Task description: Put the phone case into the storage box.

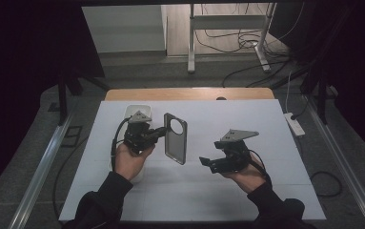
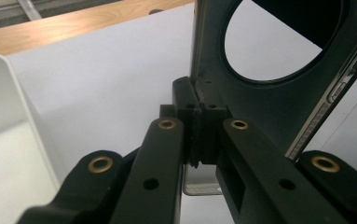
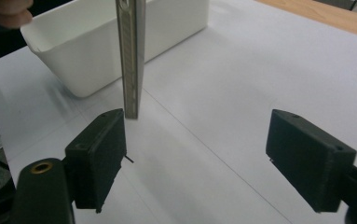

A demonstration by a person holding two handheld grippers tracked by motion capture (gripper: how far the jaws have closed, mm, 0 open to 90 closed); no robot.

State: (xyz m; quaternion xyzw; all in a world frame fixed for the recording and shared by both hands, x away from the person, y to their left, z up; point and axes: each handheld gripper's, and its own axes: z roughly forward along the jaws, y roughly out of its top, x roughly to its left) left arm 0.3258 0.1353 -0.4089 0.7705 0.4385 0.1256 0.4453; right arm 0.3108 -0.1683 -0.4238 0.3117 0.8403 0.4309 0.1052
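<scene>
Forearms come in from the bottom edge of the high view, one gripper per hand. Left gripper (image 1: pixel 157 132) has its jaws clamped on the long edge of a phone case (image 1: pixel 176 138), dark, with a big round camera hole near the top; case is held upright on edge, lifted off the white sheet (image 1: pixel 247 114), about mid-bench. Left gripper view confirms: both jaws pinch the case wall (image 2: pixel 213 93) just below the round hole, pads tight together on it. Right gripper (image 1: pixel 207 162) sits just to the right of and below the case in the high view, jaws wide apart, nothing gripped. Right gripper view: case bottom end (image 3: pixel 132 70) hangs edge-on just above the left jaw's tip, close to it but not touching as far as I can tell; right jaw is well apart, bare sheet between them. White bin (image 3: pixel 106 42) stands behind the case, at the sheet's far-left part, just behind the left hand (image 1: pixel 128 161). Room: the sheet's right half is open, front strip too. Wooden bench edge (image 1: pixel 189 93) shows along the far side of the sheet; the sheet's near corners run close to the frame bottom.
</scene>
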